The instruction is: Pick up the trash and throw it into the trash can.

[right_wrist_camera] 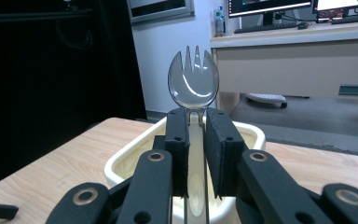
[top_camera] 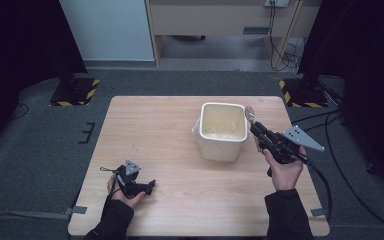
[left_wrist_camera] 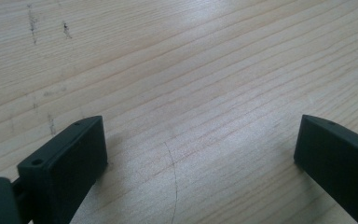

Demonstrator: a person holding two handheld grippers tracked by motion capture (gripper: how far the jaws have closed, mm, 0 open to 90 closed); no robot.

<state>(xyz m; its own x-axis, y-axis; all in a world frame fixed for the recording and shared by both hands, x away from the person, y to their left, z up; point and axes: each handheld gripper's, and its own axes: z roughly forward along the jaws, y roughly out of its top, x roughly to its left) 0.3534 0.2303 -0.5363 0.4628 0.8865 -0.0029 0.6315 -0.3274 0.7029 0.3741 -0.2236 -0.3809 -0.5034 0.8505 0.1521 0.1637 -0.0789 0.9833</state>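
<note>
A clear plastic spork (right_wrist_camera: 193, 86) stands upright with its handle clamped between the jaws of my right gripper (right_wrist_camera: 196, 121). In the high view the right gripper (top_camera: 256, 128) holds the spork (top_camera: 250, 114) just beside the right rim of a cream-white square tub (top_camera: 223, 131) at the table's middle right. The tub (right_wrist_camera: 135, 161) lies directly behind the jaws in the right gripper view. My left gripper (top_camera: 150, 186) rests low over the table's front left, jaws wide apart over bare wood (left_wrist_camera: 200, 135), nothing between them.
The wooden table (top_camera: 150, 130) has free room on its left half and along the front. A cable (top_camera: 325, 185) trails from the right gripper off the table's right side. Dark floor and black stands surround the table.
</note>
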